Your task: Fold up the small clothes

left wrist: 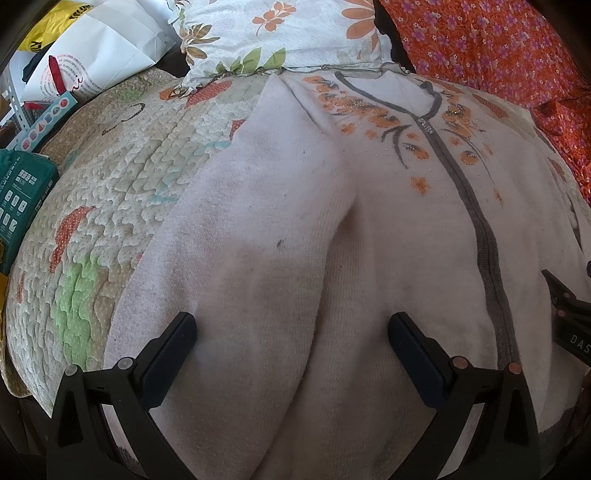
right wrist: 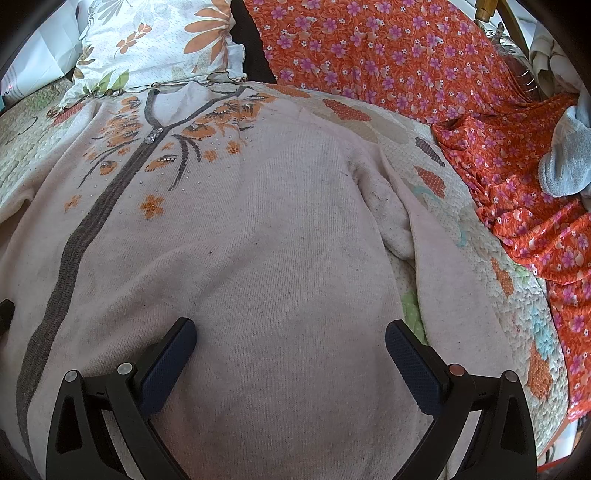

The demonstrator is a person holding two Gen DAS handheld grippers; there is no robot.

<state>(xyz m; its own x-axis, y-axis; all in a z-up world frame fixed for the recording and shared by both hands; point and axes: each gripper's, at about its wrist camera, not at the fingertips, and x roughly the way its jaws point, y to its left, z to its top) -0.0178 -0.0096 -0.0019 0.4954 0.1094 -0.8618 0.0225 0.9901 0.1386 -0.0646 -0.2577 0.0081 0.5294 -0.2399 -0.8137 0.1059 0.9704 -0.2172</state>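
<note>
Cardigan [left wrist: 388,229] is the landmark: a pale pink knit with a grey zipper band [left wrist: 487,266] and orange flower embroidery, lying face up and spread flat on the quilted bed cover [left wrist: 122,177], its long axis running from the hem beside the jaws away to the collar beneath the floral pillow [left wrist: 280,33]. Both grippers hover over the hem end, jaws spread wide and holding nothing. The left gripper [left wrist: 291,339] sits left of the zipper band, above the left sleeve [left wrist: 266,206], which lies along the body's edge. The right gripper [right wrist: 291,343] sits right of the band over the plain front panel, and the right sleeve [right wrist: 402,221] trails down the cardigan's outer right edge, so each gripper looks nearer to its own sleeve. Right of the cardigan lies an orange flowered cloth [right wrist: 424,62]; left of it, off the quilt, are paper bags [left wrist: 110,40] and a green box [left wrist: 22,195]. Nothing rests on the cardigan to block a fold.
</note>
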